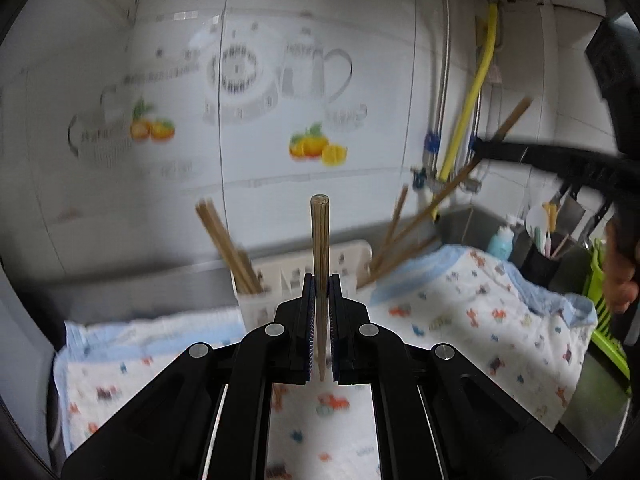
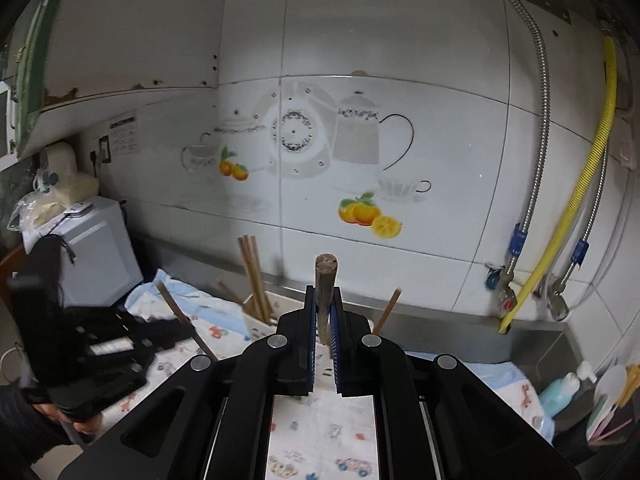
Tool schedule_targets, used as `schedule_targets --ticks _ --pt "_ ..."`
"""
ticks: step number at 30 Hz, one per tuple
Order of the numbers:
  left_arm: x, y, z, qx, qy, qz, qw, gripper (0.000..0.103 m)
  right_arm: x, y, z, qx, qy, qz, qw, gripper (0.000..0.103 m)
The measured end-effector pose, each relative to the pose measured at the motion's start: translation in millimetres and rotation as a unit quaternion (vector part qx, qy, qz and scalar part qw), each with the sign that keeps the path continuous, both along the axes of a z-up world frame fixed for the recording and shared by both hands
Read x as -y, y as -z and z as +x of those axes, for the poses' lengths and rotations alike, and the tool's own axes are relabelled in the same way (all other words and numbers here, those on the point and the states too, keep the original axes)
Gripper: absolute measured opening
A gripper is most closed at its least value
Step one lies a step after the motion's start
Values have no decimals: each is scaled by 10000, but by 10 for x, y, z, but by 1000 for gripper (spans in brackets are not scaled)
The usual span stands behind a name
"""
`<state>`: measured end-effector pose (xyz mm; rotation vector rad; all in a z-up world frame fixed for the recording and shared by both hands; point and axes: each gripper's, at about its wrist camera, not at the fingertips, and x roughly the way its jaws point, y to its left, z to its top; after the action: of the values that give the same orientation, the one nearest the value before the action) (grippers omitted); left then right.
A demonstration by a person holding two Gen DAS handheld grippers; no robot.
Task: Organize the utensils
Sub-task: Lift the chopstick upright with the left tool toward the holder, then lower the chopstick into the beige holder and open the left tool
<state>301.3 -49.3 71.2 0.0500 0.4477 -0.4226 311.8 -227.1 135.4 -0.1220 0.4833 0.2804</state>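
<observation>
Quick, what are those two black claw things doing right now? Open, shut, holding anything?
Left gripper: shut on a wooden chopstick, standing upright between its fingers.
Right gripper: shut on another wooden chopstick, also upright.

We see a wooden chopstick (image 1: 320,264) with fine rough grain. Behind it stands a smooth white plastic holder (image 1: 280,280). Under it lies a soft printed cloth (image 1: 460,300). Behind the holder, the wall tiles (image 2: 440,80) look shiny.

White tiled wall (image 2: 440,80) with teapot and orange decals (image 2: 368,212), yellow hose (image 2: 592,168), steel counter (image 2: 440,320)
</observation>
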Motion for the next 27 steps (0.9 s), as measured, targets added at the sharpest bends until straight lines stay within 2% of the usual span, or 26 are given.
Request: schedule_targets --ticks 7,11,14,20,27 --pt "22 -450 287 527 -237 -113 9983 5 -15 234 371 -263 181 -137 9994 7" --pt "21 -607 452 815 -406 -161 9957 5 -10 385 523 -423 218 -189 9987 7" --pt "37 -617 607 813 -516 -141 9953 5 -17 470 603 -538 214 -253 9980 7" --pt "58 -373 931 433 -666 13 9968 5 -10 579 714 -684 216 -284 9970 7" --pt "-22 -115 1141 -13 -724 -109 9973 5 -35 682 773 -775 216 -312 9963 7"
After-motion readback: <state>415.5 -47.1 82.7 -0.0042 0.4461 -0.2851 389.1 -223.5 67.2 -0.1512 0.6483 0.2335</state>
